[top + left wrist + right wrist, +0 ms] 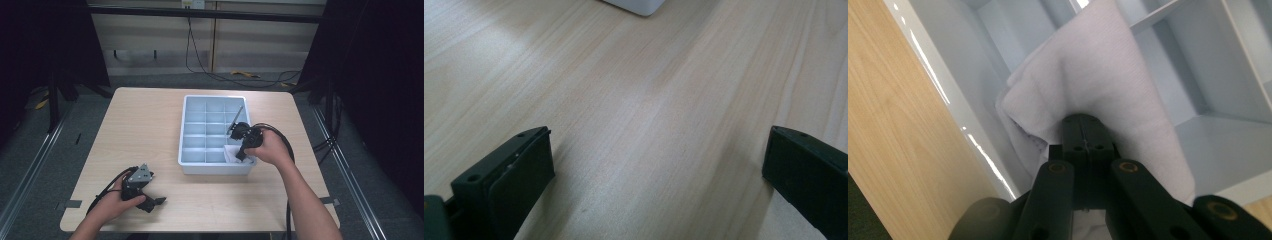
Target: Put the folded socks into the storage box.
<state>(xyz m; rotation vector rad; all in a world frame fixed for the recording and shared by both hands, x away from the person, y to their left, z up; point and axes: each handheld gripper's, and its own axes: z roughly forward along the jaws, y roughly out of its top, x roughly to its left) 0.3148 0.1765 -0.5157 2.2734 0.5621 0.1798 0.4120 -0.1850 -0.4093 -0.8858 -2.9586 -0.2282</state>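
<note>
Right tool (1083,131) clamped tight on white cloth (1098,75) in near-right corner of divided tray (187,125). Cloth looks soft, light, floppy; bunched fold best hold. Left tool (656,175) gapes wide over bare table (634,90).

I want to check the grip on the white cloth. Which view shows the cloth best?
The right gripper view: the white cloth lies close up, pinched between the right gripper's shut jaws over the tray. The high view gives a small white patch beside the hand. The left gripper view looks at bare table.
</note>
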